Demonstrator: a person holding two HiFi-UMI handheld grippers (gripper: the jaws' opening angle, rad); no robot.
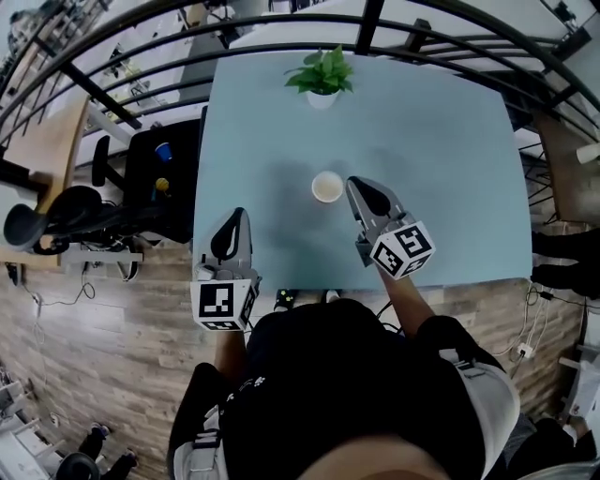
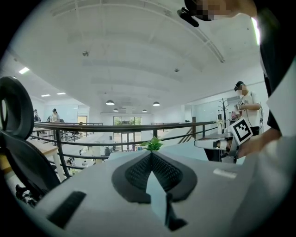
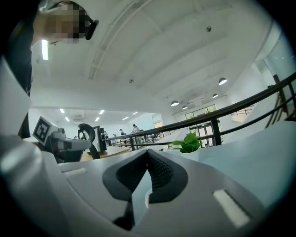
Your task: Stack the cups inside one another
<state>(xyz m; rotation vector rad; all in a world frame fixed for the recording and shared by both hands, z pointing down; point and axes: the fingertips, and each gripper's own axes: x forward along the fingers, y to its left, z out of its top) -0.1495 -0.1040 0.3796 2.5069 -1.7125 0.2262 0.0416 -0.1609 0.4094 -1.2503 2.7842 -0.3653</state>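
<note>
Cup (image 1: pixel 326 187) upright on bench (image 1: pixel 450 169), just left of right gripper (image 1: pixel 354 185), well to the far right of left gripper (image 1: pixel 239 216); both sets of fingers closed, empty; right nearer.

the table (image 1: pixel 450 159) has a smooth, matt, pale blue top. the cup (image 1: pixel 327 187) looks like thin off-white paper, matt. the left gripper (image 1: pixel 238 214) and the right gripper (image 1: pixel 353 182) have grey matt plastic shells, with black ribbed, rubbery pads (image 2: pixel 138 172) lining the jaws. the floor (image 1: pixel 112 328) shows wood-grain planks with a dull sheen. the railing (image 1: pixel 281 21) is dark painted metal. the plant pot (image 1: pixel 322 98) is white and smooth. the person's top (image 1: pixel 337 394) is black cloth.
</note>
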